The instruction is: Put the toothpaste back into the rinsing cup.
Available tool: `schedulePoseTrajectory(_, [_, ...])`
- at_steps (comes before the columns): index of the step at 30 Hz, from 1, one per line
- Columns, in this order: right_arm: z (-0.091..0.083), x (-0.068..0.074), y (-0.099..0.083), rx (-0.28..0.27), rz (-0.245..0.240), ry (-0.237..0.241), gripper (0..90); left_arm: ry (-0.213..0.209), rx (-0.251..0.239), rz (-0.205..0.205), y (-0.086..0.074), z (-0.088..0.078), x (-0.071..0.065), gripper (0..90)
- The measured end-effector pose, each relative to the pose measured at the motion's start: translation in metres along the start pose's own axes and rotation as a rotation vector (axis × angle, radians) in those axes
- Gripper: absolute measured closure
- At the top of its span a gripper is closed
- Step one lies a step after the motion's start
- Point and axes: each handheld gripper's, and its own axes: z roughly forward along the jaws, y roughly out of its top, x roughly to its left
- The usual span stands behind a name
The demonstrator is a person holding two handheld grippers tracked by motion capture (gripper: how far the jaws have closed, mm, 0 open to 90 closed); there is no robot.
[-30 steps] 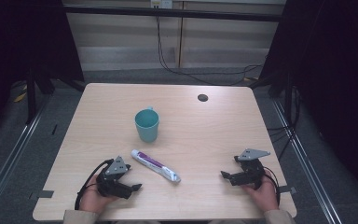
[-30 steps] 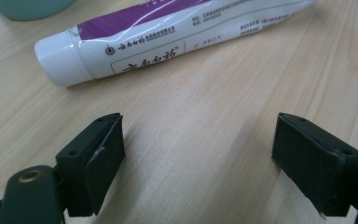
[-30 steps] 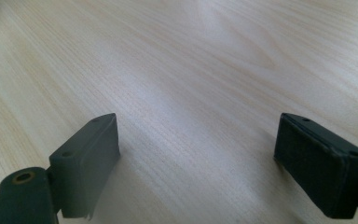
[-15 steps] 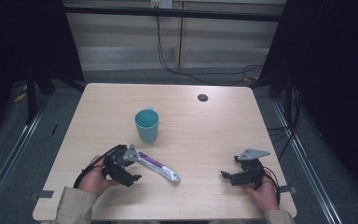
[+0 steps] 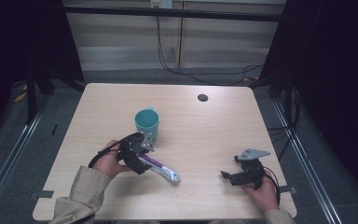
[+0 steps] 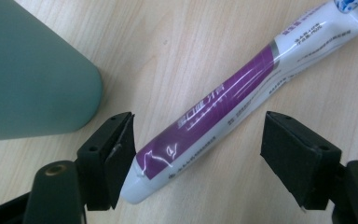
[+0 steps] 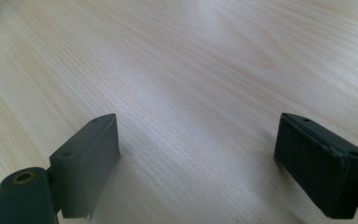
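A purple and white toothpaste tube (image 5: 162,170) (image 6: 214,112) lies flat on the wooden table (image 5: 205,135), just in front of a teal cup (image 5: 147,122) (image 6: 28,70). My left gripper (image 5: 140,164) (image 6: 198,154) hovers over the tube's purple end, beside the cup. Its jaws have just been closing a little and still stand apart. The tube's end lies between them, close to the left pad (image 6: 121,154) and far from the other. My right gripper (image 5: 227,176) (image 7: 198,149) rests low at the table's front right, open over bare wood.
A small black round grommet (image 5: 203,97) sits in the tabletop at the back right. Cables hang behind the table's far edge. Dark frames stand at both sides.
My left hand has moved forward and to the right from the front edge and now straddles the tube's purple end. The right hand has kept still.
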Motion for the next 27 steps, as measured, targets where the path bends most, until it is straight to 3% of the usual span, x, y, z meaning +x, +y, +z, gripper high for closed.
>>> schedulePoseTrajectory(22, [0.000,0.000,0.000,0.001,0.000,0.000,13.0,-0.041,0.027,-0.020,-0.008,0.020,0.008,26.9])
schedulePoseTrajectory(27, [0.000,0.000,0.000,0.000,0.001,0.000,13.0,-0.053,0.007,-0.035,-0.011,0.024,0.009,26.8])
